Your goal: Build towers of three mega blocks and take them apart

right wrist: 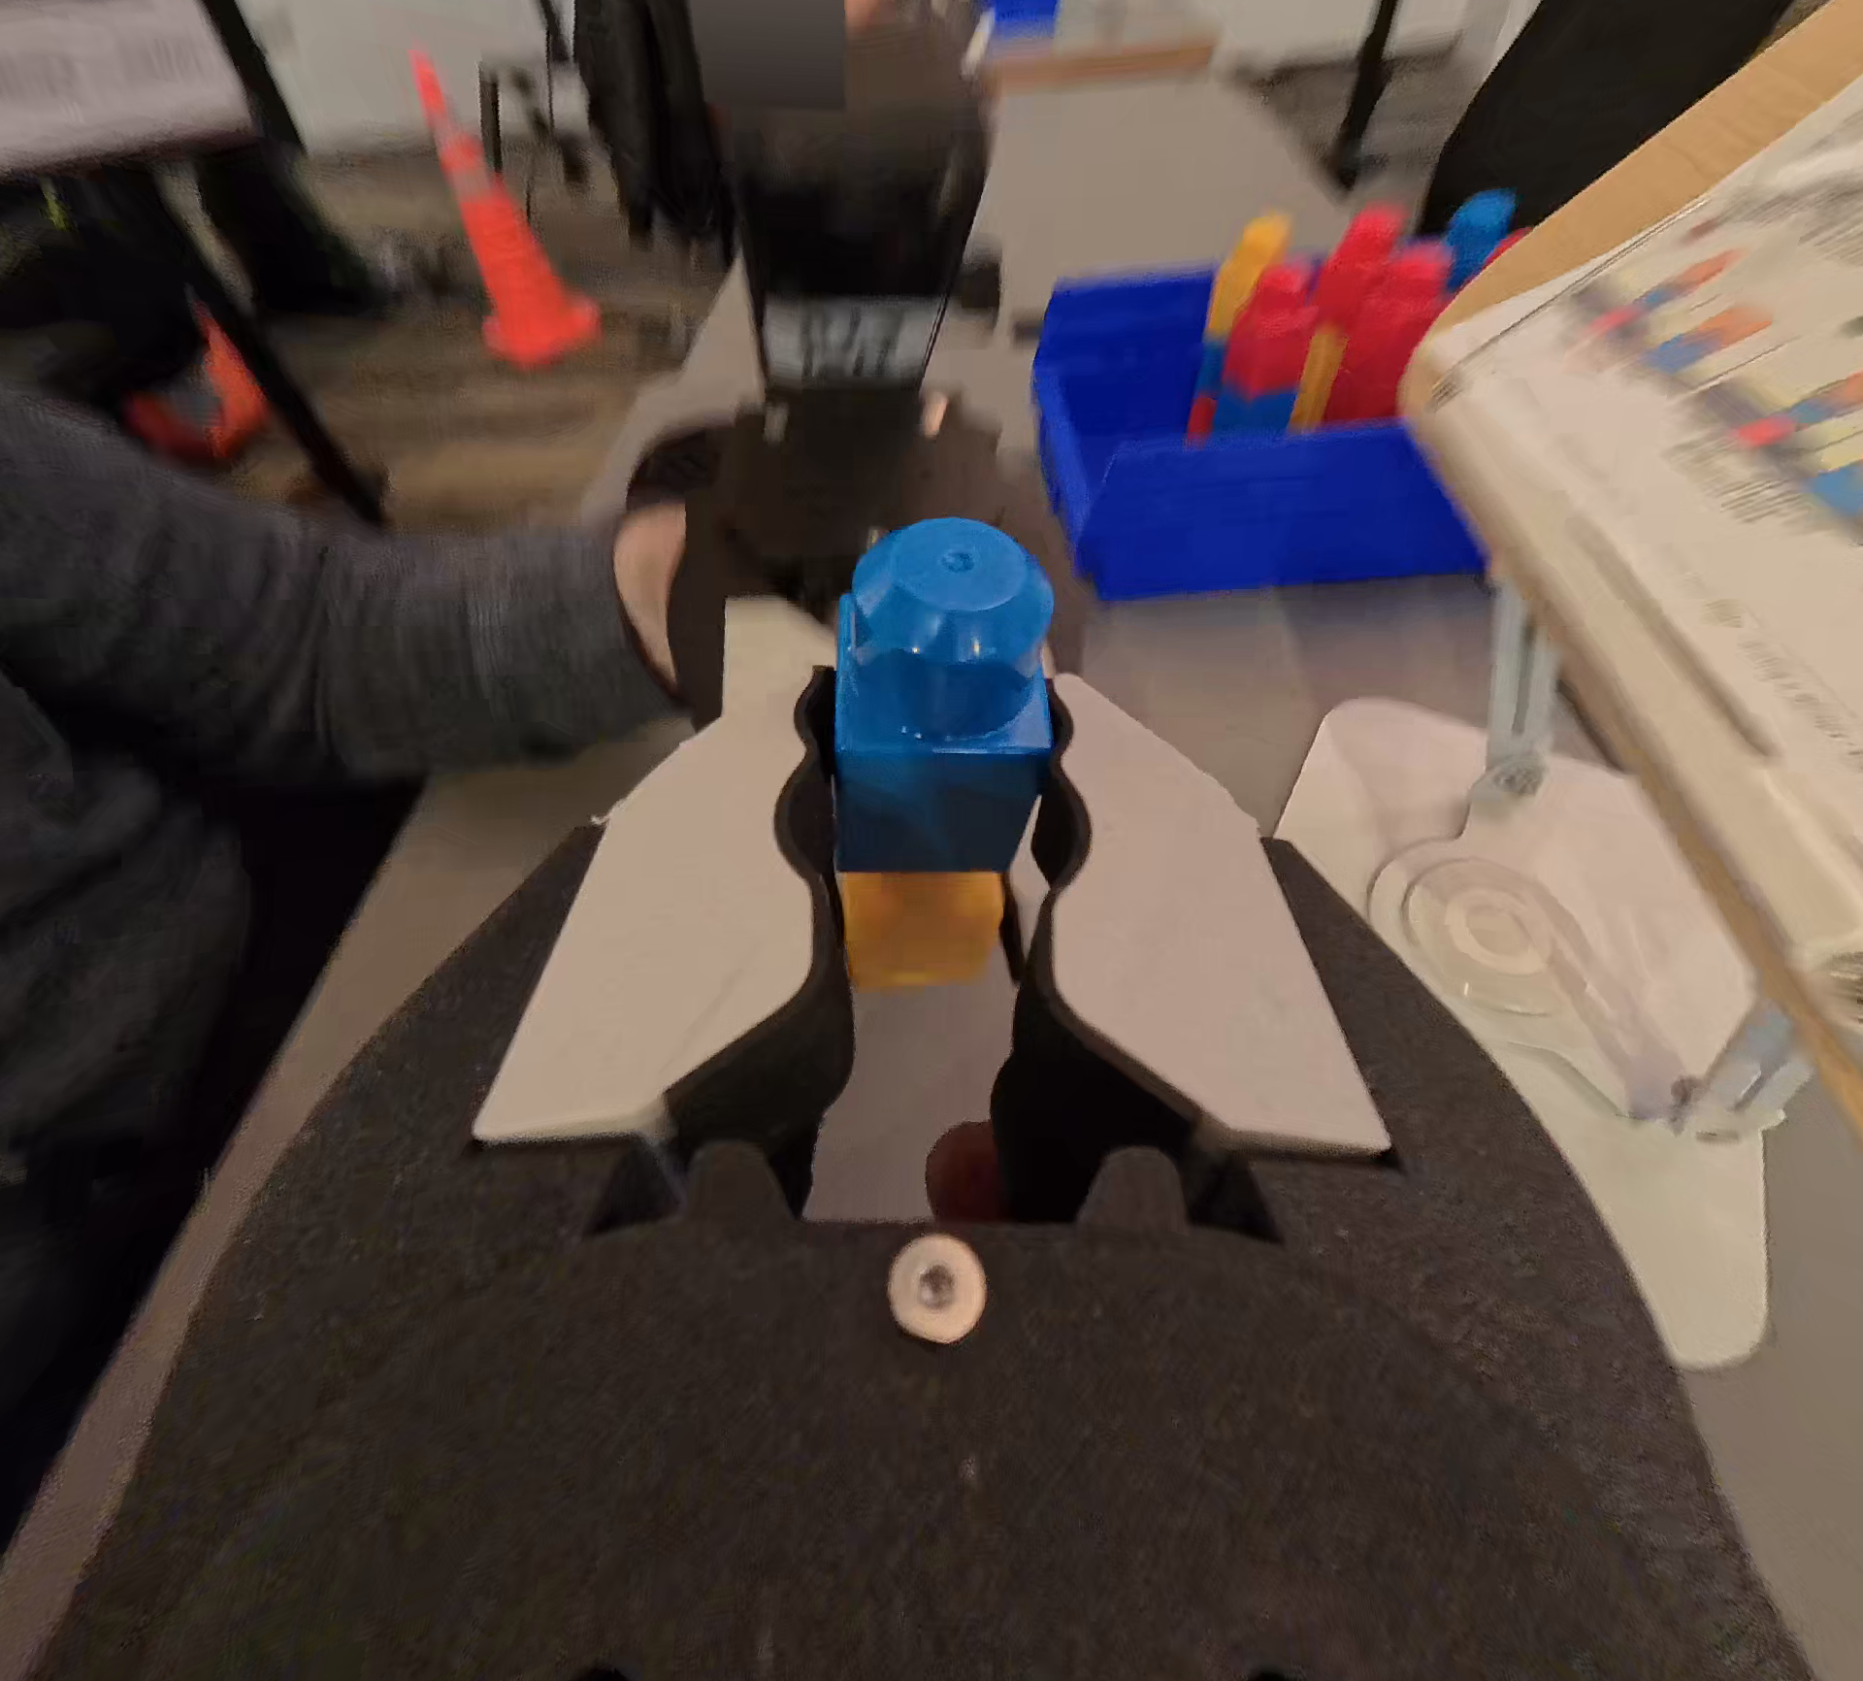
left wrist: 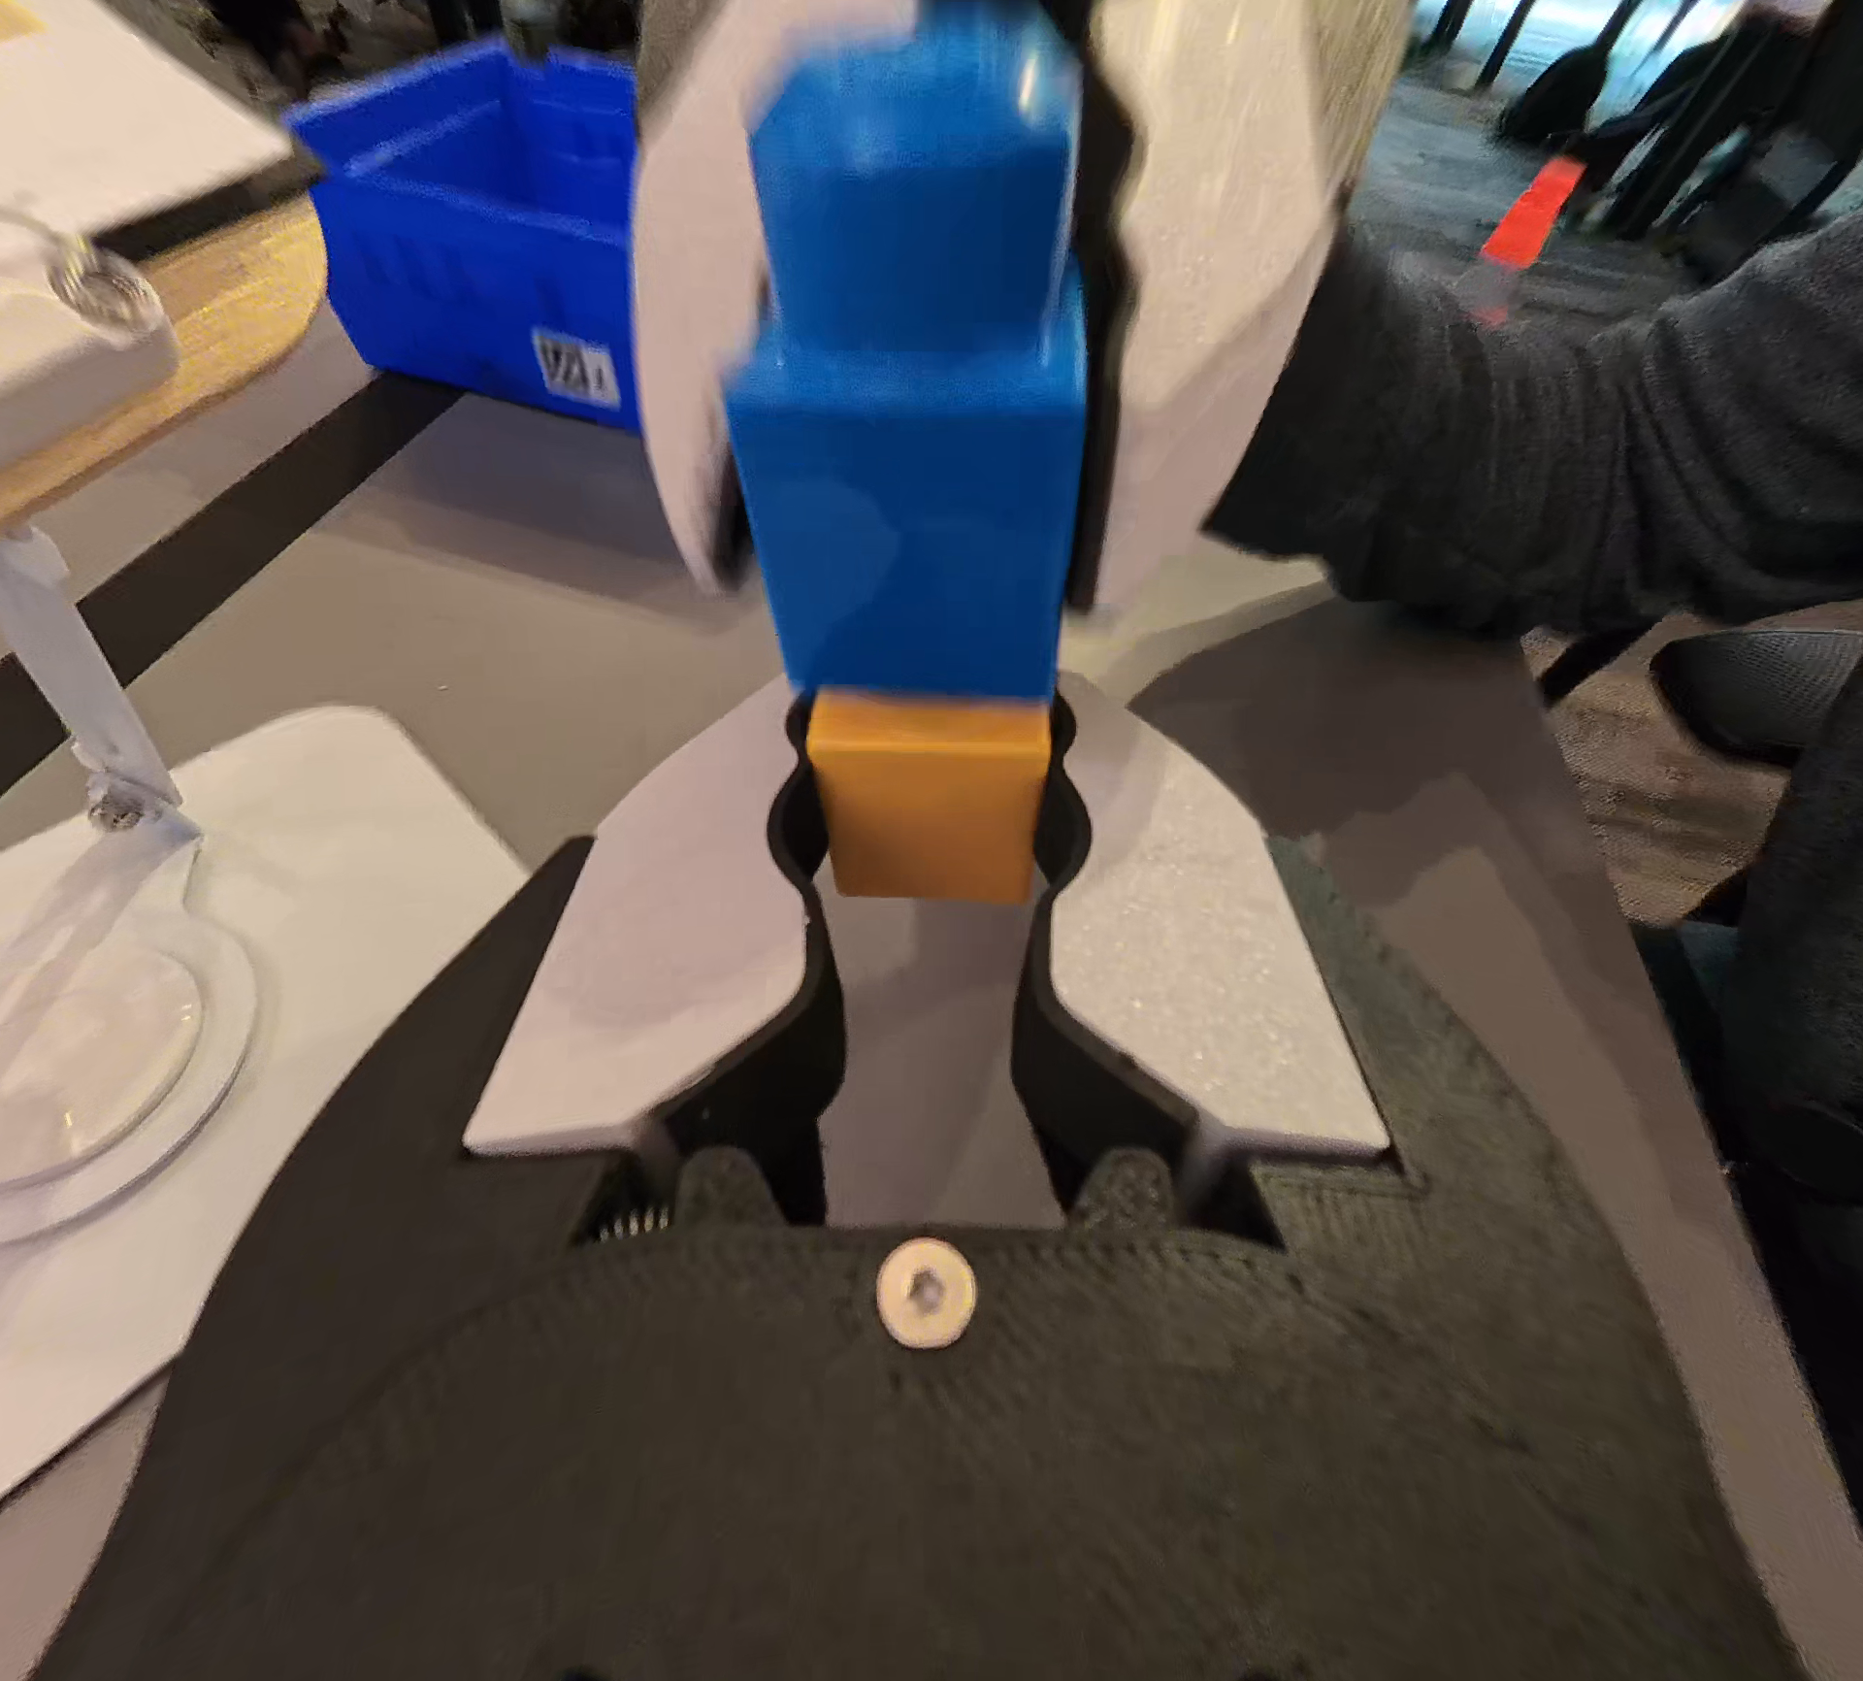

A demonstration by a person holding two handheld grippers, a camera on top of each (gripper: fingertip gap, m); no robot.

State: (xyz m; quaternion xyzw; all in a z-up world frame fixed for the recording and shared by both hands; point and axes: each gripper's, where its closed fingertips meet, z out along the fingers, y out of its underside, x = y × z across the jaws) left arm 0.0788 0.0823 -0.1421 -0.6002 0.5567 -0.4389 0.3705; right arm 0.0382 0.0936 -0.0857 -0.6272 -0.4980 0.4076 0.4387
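L gripper (left wrist: pixel 929 801) is clamped on the yellow block (left wrist: pixel 927 811) at the stack's base. R gripper (right wrist: pixel 938 786) pinches the blue block (right wrist: pixel 940 775) seated directly on top of it. Blue bin (right wrist: pixel 1240 463) w/ more blocks sits beyond R gripper, to its right.

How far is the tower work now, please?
Done: blue block sits on yellow block. In hand: left gripper clamps the yellow, right gripper the blue. Building or separating, I cannot tell. More blocks stand in the blue bin.
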